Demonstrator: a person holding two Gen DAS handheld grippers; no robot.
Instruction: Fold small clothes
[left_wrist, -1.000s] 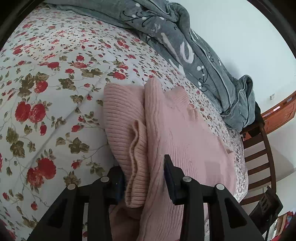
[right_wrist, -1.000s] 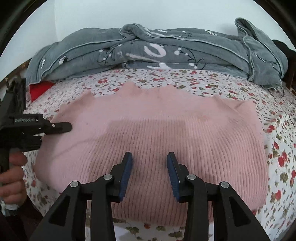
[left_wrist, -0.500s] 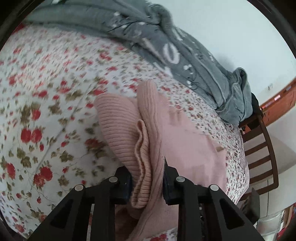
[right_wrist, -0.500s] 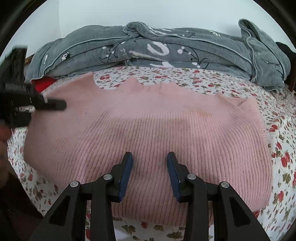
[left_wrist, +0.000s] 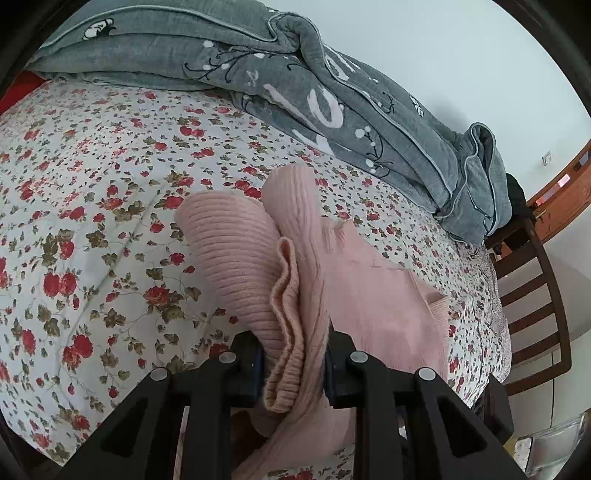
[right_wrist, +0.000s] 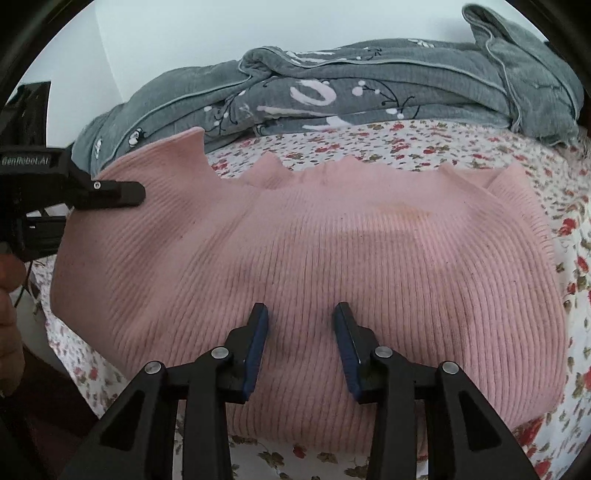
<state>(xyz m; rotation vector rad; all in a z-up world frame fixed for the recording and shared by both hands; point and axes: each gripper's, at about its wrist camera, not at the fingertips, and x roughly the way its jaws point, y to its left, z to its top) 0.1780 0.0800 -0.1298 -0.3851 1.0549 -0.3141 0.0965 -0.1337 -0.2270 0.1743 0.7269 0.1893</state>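
Observation:
A pink ribbed sweater (right_wrist: 332, 258) lies on the floral bedsheet (left_wrist: 92, 221). My left gripper (left_wrist: 293, 354) is shut on a bunched edge of the sweater (left_wrist: 288, 295) and holds that end raised off the bed. It also shows in the right wrist view (right_wrist: 110, 194) at the sweater's left end. My right gripper (right_wrist: 300, 332) is open, with its jaws spread just above the middle of the sweater's near part, holding nothing.
A rumpled grey quilt (left_wrist: 332, 96) (right_wrist: 369, 88) lies along the far side of the bed against a white wall. A dark wooden chair (left_wrist: 532, 295) stands past the bed's right end. The person's hand (right_wrist: 9, 314) shows at the left.
My left gripper closed on the sweater's bunched edge and lifted that end up and toward the quilt. The right gripper stayed open in place over the sweater.

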